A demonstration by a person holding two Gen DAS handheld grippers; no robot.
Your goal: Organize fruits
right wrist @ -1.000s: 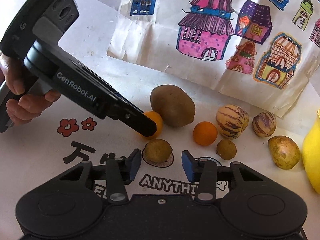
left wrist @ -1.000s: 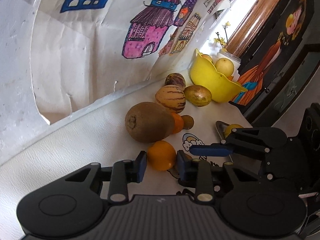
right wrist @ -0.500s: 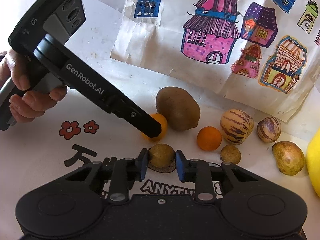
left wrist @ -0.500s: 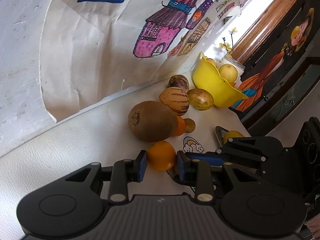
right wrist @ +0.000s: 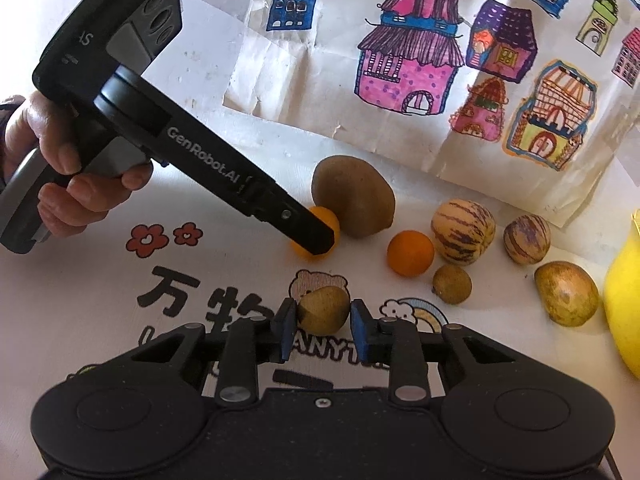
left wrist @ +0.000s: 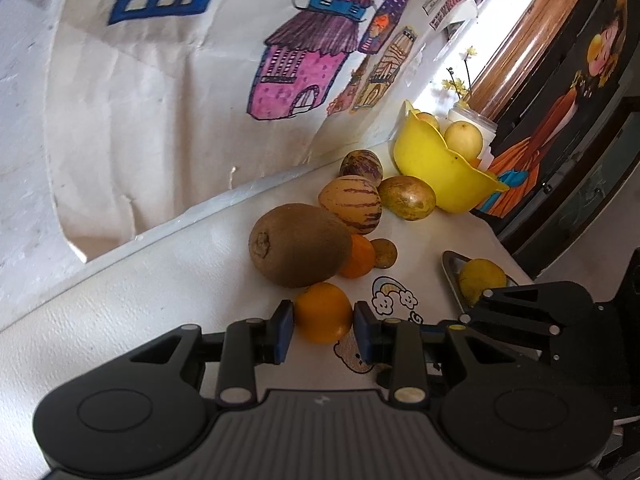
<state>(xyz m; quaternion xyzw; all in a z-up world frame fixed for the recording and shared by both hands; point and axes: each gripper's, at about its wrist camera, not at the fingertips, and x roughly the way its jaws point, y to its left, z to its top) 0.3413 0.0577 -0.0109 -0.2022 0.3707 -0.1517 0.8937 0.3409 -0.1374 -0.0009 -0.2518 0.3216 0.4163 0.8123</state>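
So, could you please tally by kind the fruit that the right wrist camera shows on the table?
Orange: 2
Brown fruit: 3
Striped melon: 2
Yellow-green fruit: 1
Total: 8

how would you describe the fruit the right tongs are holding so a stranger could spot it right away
Start at the big brown oval fruit below the house drawings, then come down past the bear print to the right tongs. The small brown fruit sits pinched between their blue pads. Unlike the two oranges nearby, it is dull olive-brown, and its near twin lies free beside the striped fruit.
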